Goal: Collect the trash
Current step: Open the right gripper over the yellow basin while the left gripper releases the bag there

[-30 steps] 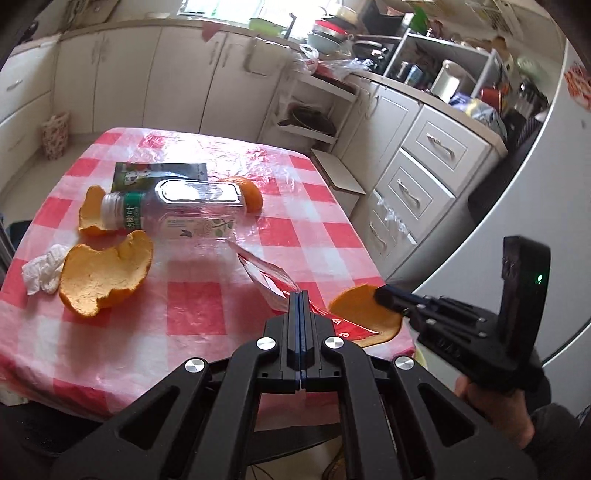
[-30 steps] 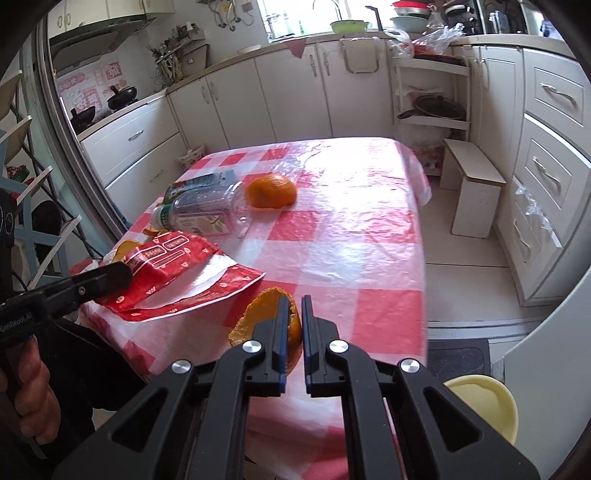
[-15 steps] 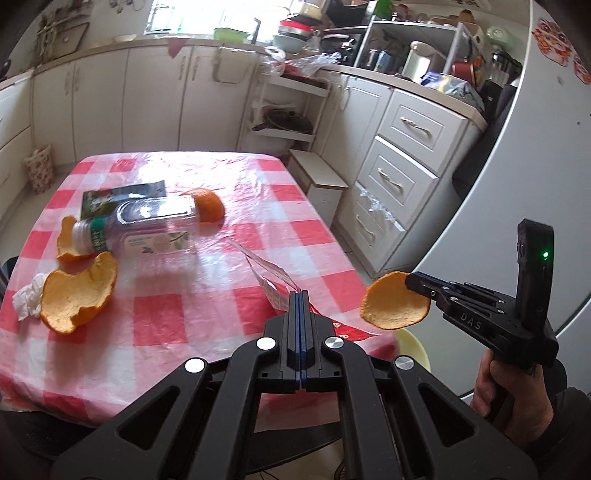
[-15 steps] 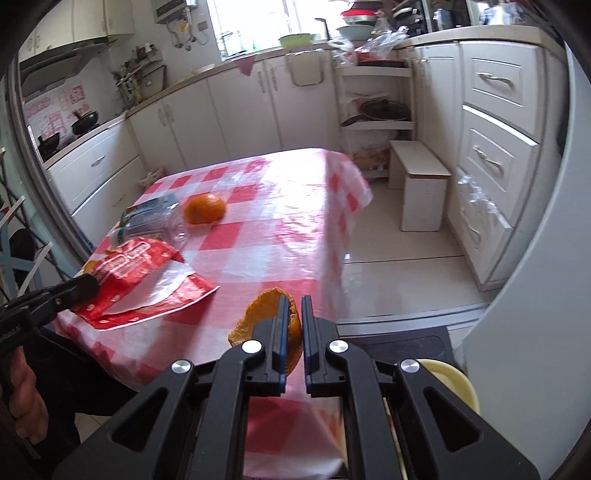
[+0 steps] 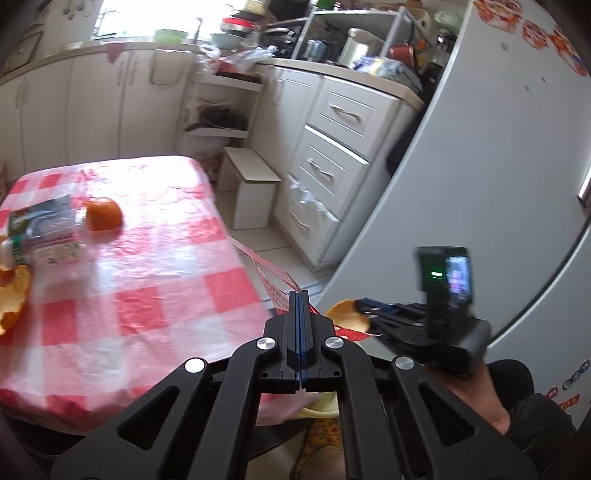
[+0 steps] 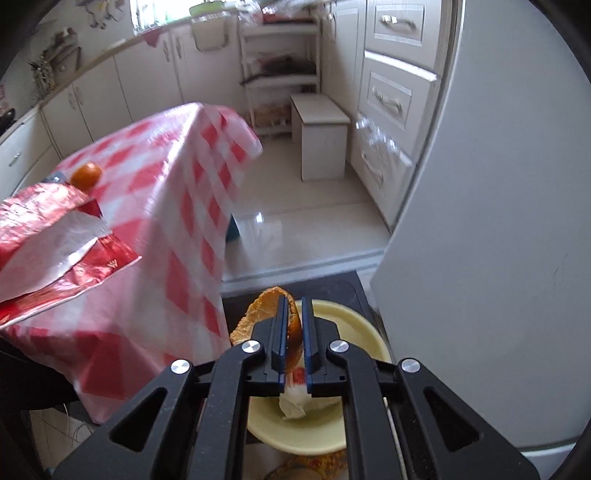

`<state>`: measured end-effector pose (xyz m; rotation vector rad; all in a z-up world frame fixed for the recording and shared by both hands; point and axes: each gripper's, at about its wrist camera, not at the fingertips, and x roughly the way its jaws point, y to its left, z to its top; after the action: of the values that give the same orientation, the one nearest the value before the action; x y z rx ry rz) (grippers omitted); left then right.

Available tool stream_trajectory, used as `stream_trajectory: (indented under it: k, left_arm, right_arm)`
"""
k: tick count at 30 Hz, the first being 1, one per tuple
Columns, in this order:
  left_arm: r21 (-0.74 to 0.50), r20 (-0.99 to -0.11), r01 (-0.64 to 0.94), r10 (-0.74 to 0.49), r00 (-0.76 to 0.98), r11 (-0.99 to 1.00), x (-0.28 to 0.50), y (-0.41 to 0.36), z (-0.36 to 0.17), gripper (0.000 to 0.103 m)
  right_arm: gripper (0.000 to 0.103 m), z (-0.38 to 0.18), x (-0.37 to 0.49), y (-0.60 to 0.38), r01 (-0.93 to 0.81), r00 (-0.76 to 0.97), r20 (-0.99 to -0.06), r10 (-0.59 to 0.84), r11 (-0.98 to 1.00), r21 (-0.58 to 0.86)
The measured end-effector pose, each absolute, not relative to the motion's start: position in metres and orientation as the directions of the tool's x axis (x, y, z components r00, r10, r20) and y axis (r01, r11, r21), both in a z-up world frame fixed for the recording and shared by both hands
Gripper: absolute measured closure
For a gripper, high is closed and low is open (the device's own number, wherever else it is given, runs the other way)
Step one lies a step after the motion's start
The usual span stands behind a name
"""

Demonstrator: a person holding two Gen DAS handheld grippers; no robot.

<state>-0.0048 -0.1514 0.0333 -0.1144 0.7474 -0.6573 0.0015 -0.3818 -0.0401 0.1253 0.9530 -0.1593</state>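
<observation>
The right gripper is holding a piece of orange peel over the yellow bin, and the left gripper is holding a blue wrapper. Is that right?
Not quite. The wrapper in the left gripper is red, with a white inside, not blue; the right wrist view shows it best. The rest fits: the right gripper does hold a piece of orange peel over the yellow bin.

From my seat I see white drawers (image 5: 334, 173) along the kitchen wall, with a small white step stool (image 6: 321, 138) on the pale floor just beside them. A grey fridge (image 5: 491, 177) fills the right side, red stickers (image 5: 532, 27) near its top. Farther back, an open shelf rack (image 6: 279, 70) stands between the cupboards (image 5: 92, 107), and the counter (image 5: 343, 66) above the drawers is crowded with pots and jars.
</observation>
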Motion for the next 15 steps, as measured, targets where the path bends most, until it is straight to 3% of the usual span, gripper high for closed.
stream_trajectory:
  k: [3,4,6,11,15]
  left_arm:
    - [-0.32,-0.607,0.541,-0.606,0.514,0.778,-0.012,-0.17,0.028,0.103]
    - [-0.316,-0.618,0.55,-0.607,0.499,0.773,-0.014,-0.179,0.024,0.103]
    - [-0.313,-0.637,0.564,-0.609,0.472,0.764,-0.017,-0.194,0.017,0.103]
    - [-0.293,-0.686,0.601,-0.602,0.408,0.743,-0.024,-0.229,-0.005,0.103]
    - [-0.276,-0.719,0.627,-0.589,0.368,0.729,-0.021,-0.259,-0.019,0.103]
  right_arm:
    - [0.085,-0.042,-0.002,-0.399,0.246,0.562,-0.826,-0.049,0.963,0.11]
    - [0.077,-0.04,-0.005,-0.408,0.271,0.574,-0.819,-0.028,0.95,0.157]
    - [0.071,-0.03,-0.012,-0.421,0.294,0.61,-0.792,-0.004,0.929,0.222]
    - [0.057,0.004,-0.028,-0.427,0.261,0.74,-0.672,0.026,0.91,0.323]
    - [0.054,0.026,-0.035,-0.421,0.212,0.825,-0.565,0.025,0.913,0.35]
